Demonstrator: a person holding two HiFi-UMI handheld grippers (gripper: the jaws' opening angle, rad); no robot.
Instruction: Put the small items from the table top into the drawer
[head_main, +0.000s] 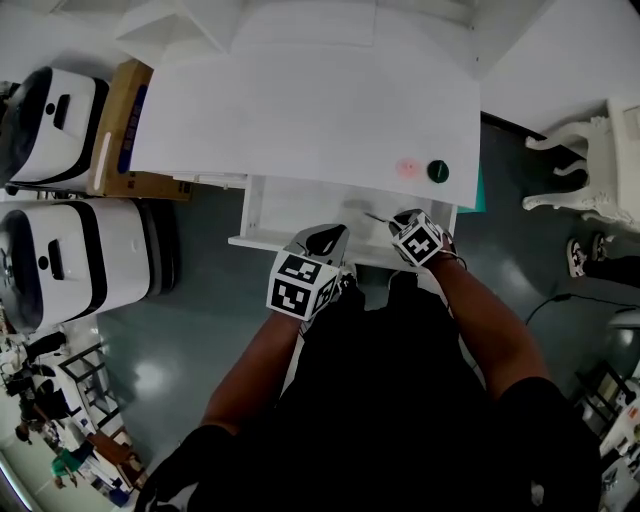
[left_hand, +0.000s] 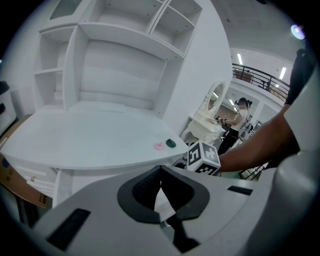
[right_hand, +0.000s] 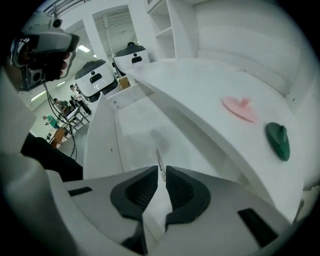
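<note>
A pink small item (head_main: 407, 167) (right_hand: 239, 107) and a dark green one (head_main: 437, 171) (right_hand: 278, 140) lie near the right front edge of the white table top (head_main: 300, 110). Below it the drawer (head_main: 290, 208) (right_hand: 142, 127) stands pulled out. My right gripper (head_main: 392, 219) (right_hand: 160, 172) hangs over the drawer's right part, shut on a thin silvery rod-like thing (right_hand: 159, 161) (head_main: 376, 216) that sticks out past its tips. My left gripper (head_main: 328, 238) (left_hand: 160, 170) is at the drawer's front edge, shut with nothing in it. The pink and green items also show in the left gripper view (left_hand: 165, 144).
Two white machines (head_main: 55, 112) (head_main: 70, 255) and a cardboard box (head_main: 125, 125) stand left of the table. A white ornate piece of furniture (head_main: 585, 165) is at the right. White shelves (left_hand: 120, 45) rise at the table's back. People stand far off.
</note>
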